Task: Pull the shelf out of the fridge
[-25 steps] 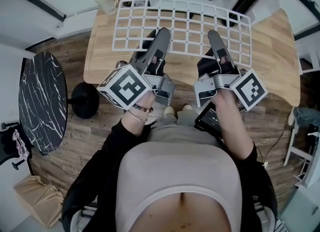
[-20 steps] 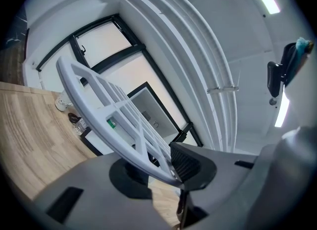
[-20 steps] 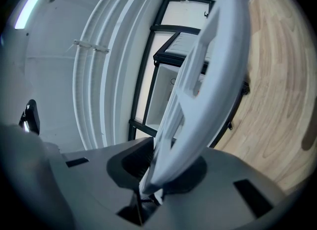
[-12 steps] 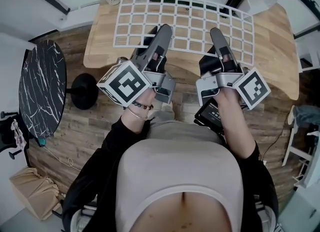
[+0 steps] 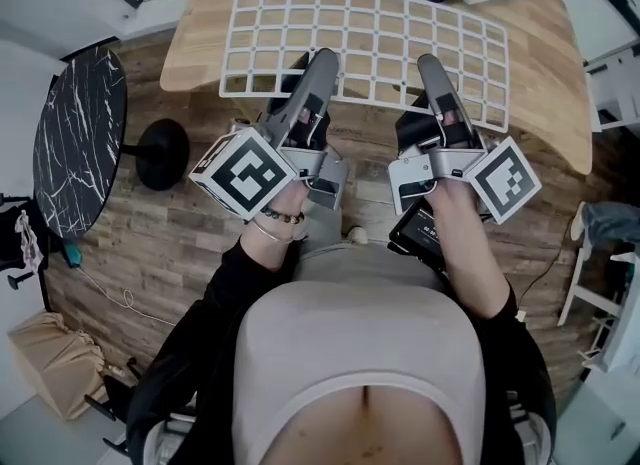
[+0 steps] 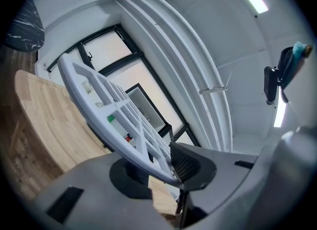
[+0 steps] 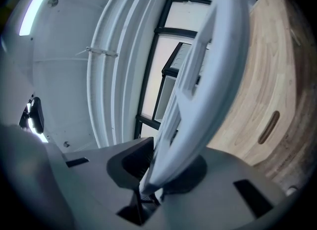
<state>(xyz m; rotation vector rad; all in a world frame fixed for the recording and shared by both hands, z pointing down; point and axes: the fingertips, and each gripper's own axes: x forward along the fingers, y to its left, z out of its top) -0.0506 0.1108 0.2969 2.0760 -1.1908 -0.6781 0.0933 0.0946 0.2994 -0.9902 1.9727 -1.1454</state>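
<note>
- My left gripper (image 5: 322,59) is clamped on the near edge of the white grid shelf (image 5: 370,35). In the left gripper view the rim bar of the shelf (image 6: 99,91) sits pinched between the two pads of that gripper (image 6: 171,172).
- My right gripper (image 5: 430,63) bites the same near edge, further along to the right. In its own view the thick white rim of the shelf (image 7: 208,85) runs straight down into the closed jaws of the right gripper (image 7: 148,174).
- The shelf is out in the open, stretching forward from both sets of jaws over the wooden table (image 5: 545,63). Its near edge hangs just past the table's near edge, and its far edge ends short of the table's far side.
- From the left gripper view the shelf looks lifted and tilted clear of the tabletop (image 6: 47,115). The wide lens bends things, though, so I would not swear to the gap.
- Left of the left gripper, well apart, stands a round black marble table (image 5: 75,143), with a black round base (image 5: 160,153) between it and the wooden table.
- Behind both grippers is bare plank floor (image 5: 180,253), the main open room on my side.
- Right of the right gripper the tabletop runs on bare to its curved edge.
- A black device (image 5: 422,233) sits just behind the right gripper.
</note>
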